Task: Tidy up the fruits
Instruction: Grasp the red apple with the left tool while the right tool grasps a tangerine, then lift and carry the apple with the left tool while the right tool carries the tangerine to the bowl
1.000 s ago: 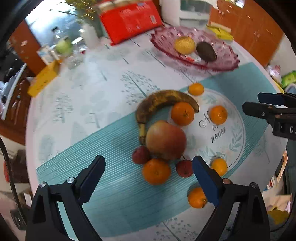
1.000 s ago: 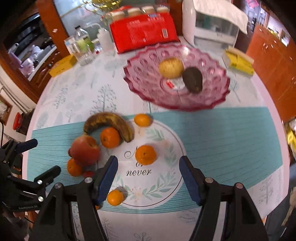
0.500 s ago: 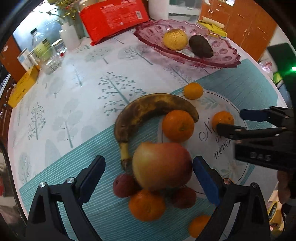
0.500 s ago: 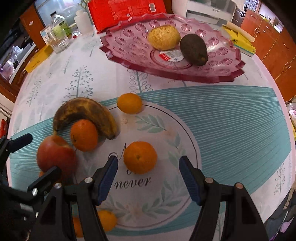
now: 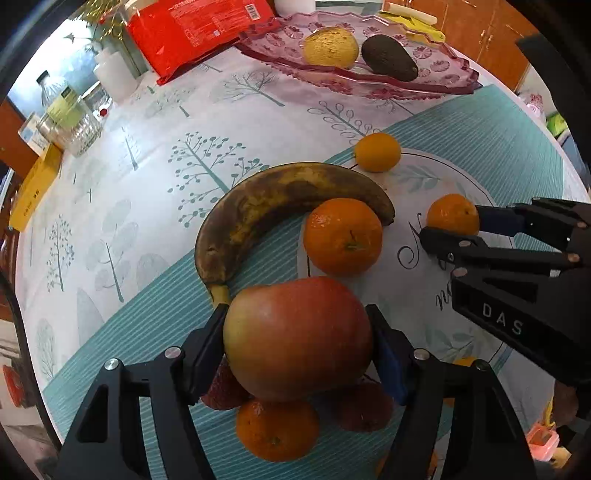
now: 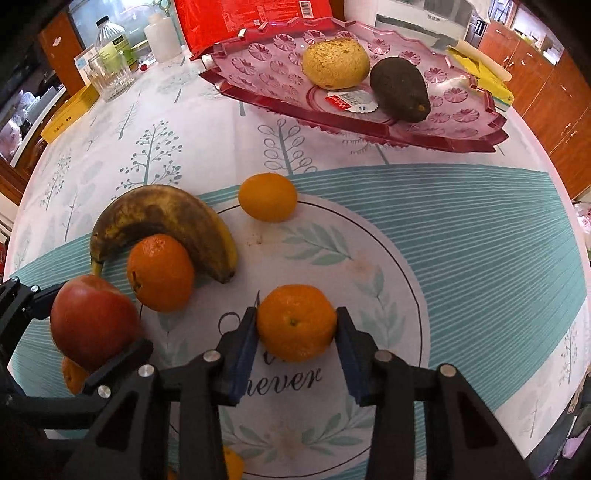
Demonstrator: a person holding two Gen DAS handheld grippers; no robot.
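Observation:
My left gripper point(image 5: 297, 341) is shut on a big red apple point(image 5: 297, 338), which also shows in the right wrist view point(image 6: 92, 319). My right gripper point(image 6: 295, 334) is shut on a tangerine point(image 6: 296, 322), which also shows in the left wrist view point(image 5: 452, 214). A browned banana point(image 5: 280, 206) curves round another tangerine point(image 5: 342, 235). A smaller orange fruit point(image 6: 267, 196) lies further back. Two small red fruits point(image 5: 225, 391) and a tangerine point(image 5: 277, 430) lie under the apple. A pink glass platter point(image 6: 461, 110) at the back holds a yellow fruit point(image 6: 335, 62) and an avocado point(image 6: 399, 88).
A red packet point(image 5: 199, 29), a white bottle point(image 5: 116, 70), glass jars point(image 5: 70, 122) and a yellow box point(image 5: 33, 188) stand along the table's far left. Wooden cabinets point(image 6: 546, 85) are beyond the right edge. The teal-and-white tablecloth point(image 6: 461, 240) covers the round table.
Both grippers moved forward and down and closed: the left onto the apple, the right onto the tangerine. Half a second ago both were open.

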